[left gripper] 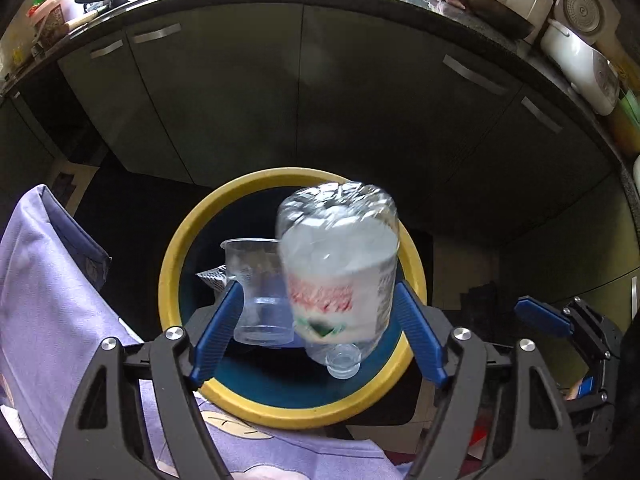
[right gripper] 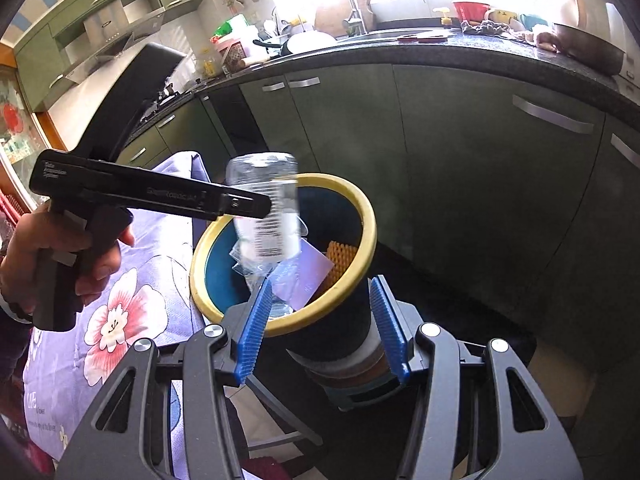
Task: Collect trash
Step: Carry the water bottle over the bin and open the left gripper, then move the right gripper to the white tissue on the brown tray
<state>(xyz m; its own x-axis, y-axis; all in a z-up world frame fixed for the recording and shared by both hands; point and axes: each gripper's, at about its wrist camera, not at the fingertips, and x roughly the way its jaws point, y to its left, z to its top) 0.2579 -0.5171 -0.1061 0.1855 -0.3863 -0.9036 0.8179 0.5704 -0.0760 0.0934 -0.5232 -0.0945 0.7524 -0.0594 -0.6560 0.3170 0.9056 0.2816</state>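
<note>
1. Hanging neck-down over the bin (left gripper: 170,280), a blurred plastic bottle (left gripper: 340,264) is sitting between the left gripper (left gripper: 320,320) fingers, which are standing wide apart and not pressing it.
2. A clear cup (left gripper: 256,292) is lying inside the bin near its left rim.
3. The right gripper (right gripper: 320,320) is hovering half open and empty at the bin's near rim, beside the flowered cloth (right gripper: 132,304).

a clear bottle (right gripper: 266,216), neck down, blurred above the yellow-rimmed bin (right gripper: 370,232).
</note>
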